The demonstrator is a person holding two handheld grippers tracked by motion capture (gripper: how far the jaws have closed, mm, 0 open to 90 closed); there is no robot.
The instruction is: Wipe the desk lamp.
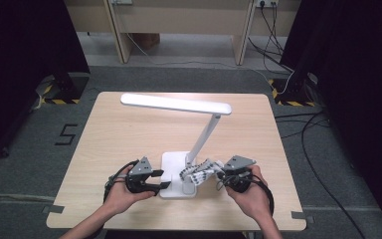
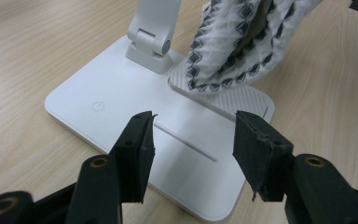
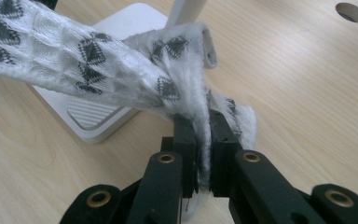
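A white desk lamp stands on the table, its flat base [image 1: 174, 172] near the front edge and its long head [image 1: 175, 104] reaching left. My right gripper [image 1: 222, 174] is shut on a white cloth with dark diamonds [image 3: 98, 70], which drapes over the ribbed pad on the base [image 2: 233, 100]. The cloth [image 1: 198, 172] [image 2: 242, 42] lies against the lamp's right side. My left gripper [image 1: 162, 180] [image 2: 193, 140] is open at the base's left edge, its jaws either side of the base's front rim [image 2: 182, 154] with nothing gripped.
The lamp's arm [image 1: 205, 135] rises from a hinge [image 2: 150, 39] at the back of the base. A power mark [image 2: 98, 106] shows on the base. Light wooden tabletop [image 1: 124, 134] spreads around it. A round hole in the table [image 3: 351, 11] lies beyond the right gripper. Cables [image 1: 308, 129] run on the floor.
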